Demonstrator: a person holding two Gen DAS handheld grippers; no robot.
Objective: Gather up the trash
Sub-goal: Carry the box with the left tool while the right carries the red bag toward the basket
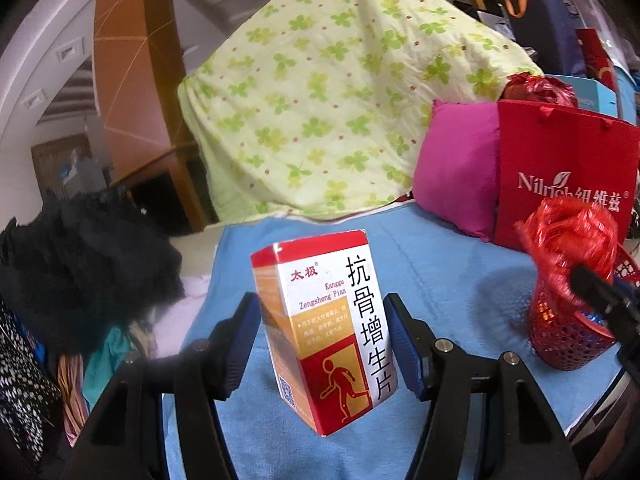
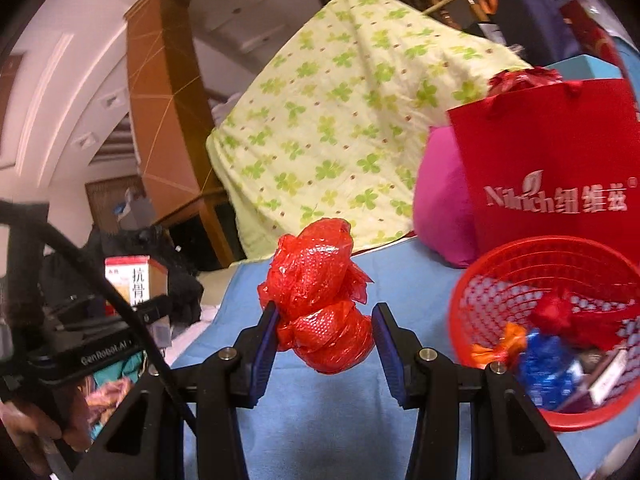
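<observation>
Left hand-held gripper (image 1: 322,340) pinches a red-and-white medicine box (image 1: 324,328) at centre of the left wrist frame, both blue pads against its sides, box tilted and lifted clear of the blue sheet (image 1: 440,272). Right hand-held gripper (image 2: 325,338) pinches a crumpled red plastic bag (image 2: 320,300) at centre of the right wrist frame, pads pressing its lower half, bag off the sheet. Red mesh basket (image 2: 480,300) sits at lower right of that frame, on the sheet, holding blue, orange and red wrappers plus a small carton. Red paper shopping bag (image 2: 552,160) stands just behind the basket, pink pillow (image 2: 440,216) beside it on the left. Green clover-print quilt (image 1: 320,100) is heaped across the upper middle. Dark clothes (image 1: 80,256) pile at left of the left wrist frame.
</observation>
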